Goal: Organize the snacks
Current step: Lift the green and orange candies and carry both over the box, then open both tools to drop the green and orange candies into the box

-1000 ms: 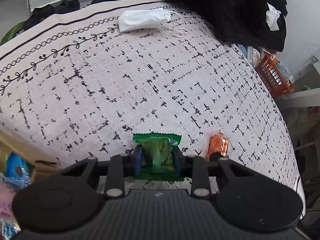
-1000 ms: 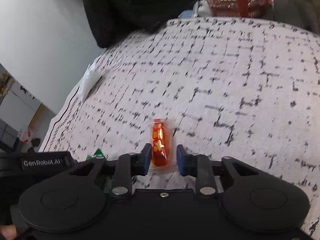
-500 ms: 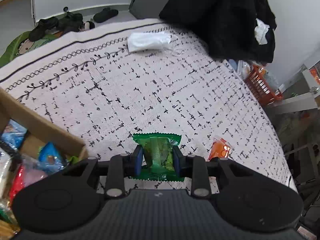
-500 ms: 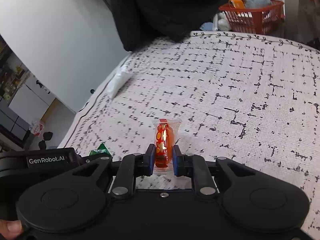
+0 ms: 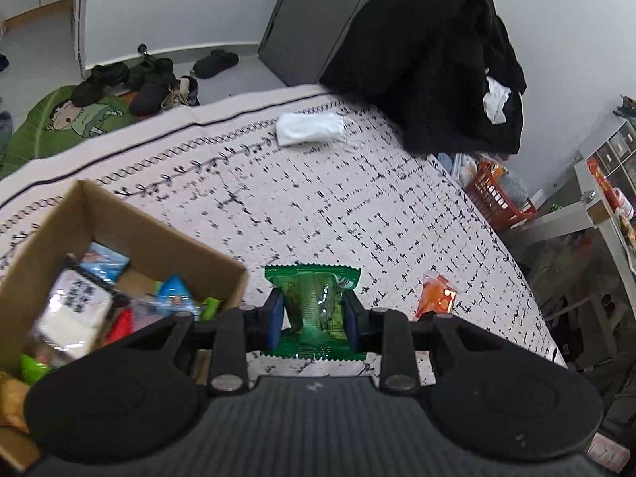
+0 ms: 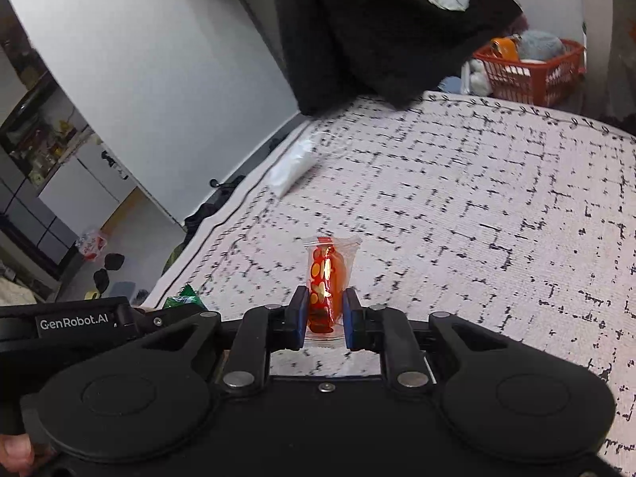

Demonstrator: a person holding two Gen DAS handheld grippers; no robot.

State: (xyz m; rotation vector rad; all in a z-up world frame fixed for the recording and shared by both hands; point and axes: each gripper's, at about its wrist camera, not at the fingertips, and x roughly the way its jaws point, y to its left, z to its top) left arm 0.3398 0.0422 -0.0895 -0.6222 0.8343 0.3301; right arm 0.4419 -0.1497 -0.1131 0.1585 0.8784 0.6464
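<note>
My left gripper (image 5: 313, 320) is shut on a green snack packet (image 5: 314, 306) and holds it above the patterned cloth, just right of an open cardboard box (image 5: 131, 222) that holds several snacks. My right gripper (image 6: 322, 320) is shut on a red-orange snack packet (image 6: 325, 278) in clear wrap, lifted off the cloth. That red-orange packet also shows in the left wrist view (image 5: 435, 298), to the right of the left gripper. The left gripper and a corner of the green packet (image 6: 181, 298) show at the lower left of the right wrist view.
A white face mask (image 5: 310, 129) lies near the far edge of the cloth-covered table (image 5: 318, 198). A black garment (image 5: 429, 47) hangs at the far right corner. An orange basket (image 5: 497, 194) stands beyond the right edge. Shoes (image 5: 151, 79) lie on the floor.
My right gripper closed on the red-orange packet and lifted it. My left gripper rose and pulled back with the green packet, so the cardboard box came into view at the left.
</note>
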